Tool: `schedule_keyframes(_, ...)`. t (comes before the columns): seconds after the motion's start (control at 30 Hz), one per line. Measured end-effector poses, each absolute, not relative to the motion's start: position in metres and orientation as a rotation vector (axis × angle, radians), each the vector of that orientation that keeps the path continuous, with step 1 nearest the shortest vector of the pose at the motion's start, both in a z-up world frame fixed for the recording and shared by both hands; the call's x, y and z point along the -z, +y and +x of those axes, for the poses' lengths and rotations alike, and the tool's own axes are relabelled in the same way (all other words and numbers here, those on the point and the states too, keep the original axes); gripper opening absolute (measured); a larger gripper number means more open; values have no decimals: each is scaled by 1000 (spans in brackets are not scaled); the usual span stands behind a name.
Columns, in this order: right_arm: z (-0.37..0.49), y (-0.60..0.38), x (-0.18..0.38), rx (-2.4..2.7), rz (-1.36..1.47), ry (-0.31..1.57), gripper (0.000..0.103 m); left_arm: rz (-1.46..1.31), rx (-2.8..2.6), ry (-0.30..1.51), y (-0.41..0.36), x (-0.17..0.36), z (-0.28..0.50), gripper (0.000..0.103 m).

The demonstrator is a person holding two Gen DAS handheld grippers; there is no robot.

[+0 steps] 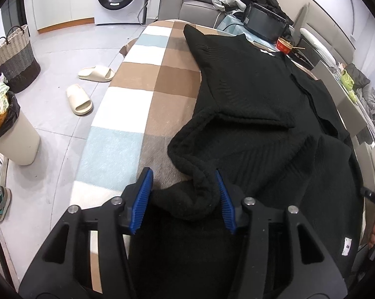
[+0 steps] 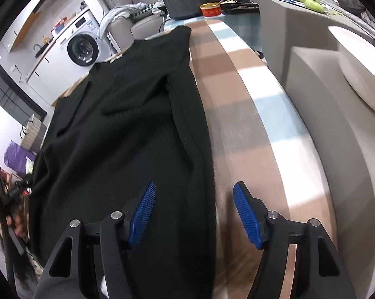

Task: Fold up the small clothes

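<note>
Checked blanket (image 1: 127, 104): spread under everything as my folding surface; every place below is given relative to it.
Black knit sweater (image 1: 249, 94): lies lengthwise along the blanket's middle, collar label at the far end, hem toward me. Flat like this so I can fold it in panels.
Far sleeve (image 1: 239, 92): doubled in over the chest, away from the blanket's bare left strip. I read this as the sleeve fold being done on that side.
Rumpled edge (image 1: 194, 174): a thick roll of knit bunched at the near end, where the sweater meets the bare blanket. It looks dropped there, not smoothed.
Right side edge (image 2: 199, 129): runs straight beside the blanket's brown stripe, which suggests that side needs little correction.
Left tongs (image 1: 185, 191): released; the blue pads stand apart on either side of the bunched roll, not pressing it.
Right tongs (image 2: 193, 209): released and empty, spread across the sweater's right edge, one pad over the knit, the other over bare blanket.
Next, as I judge it: flatten the roll, then fold the hem up.
</note>
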State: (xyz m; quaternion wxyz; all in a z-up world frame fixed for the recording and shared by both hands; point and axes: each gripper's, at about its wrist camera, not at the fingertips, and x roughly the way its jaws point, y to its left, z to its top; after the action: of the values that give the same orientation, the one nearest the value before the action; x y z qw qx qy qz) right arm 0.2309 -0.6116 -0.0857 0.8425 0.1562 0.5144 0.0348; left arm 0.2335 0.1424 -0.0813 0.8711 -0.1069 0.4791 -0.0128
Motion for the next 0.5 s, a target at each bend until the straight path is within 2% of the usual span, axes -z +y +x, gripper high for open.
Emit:
schedule_keyframes(0.07, 220, -612, 87, -93, 335, 1093, 66, -234, 16, 998, 147, 78, 228, 60)
schedule_keyframes(0.5, 170, -605, 88, -151, 339, 1120, 65, -358, -16, 950, 174, 68, 175, 66)
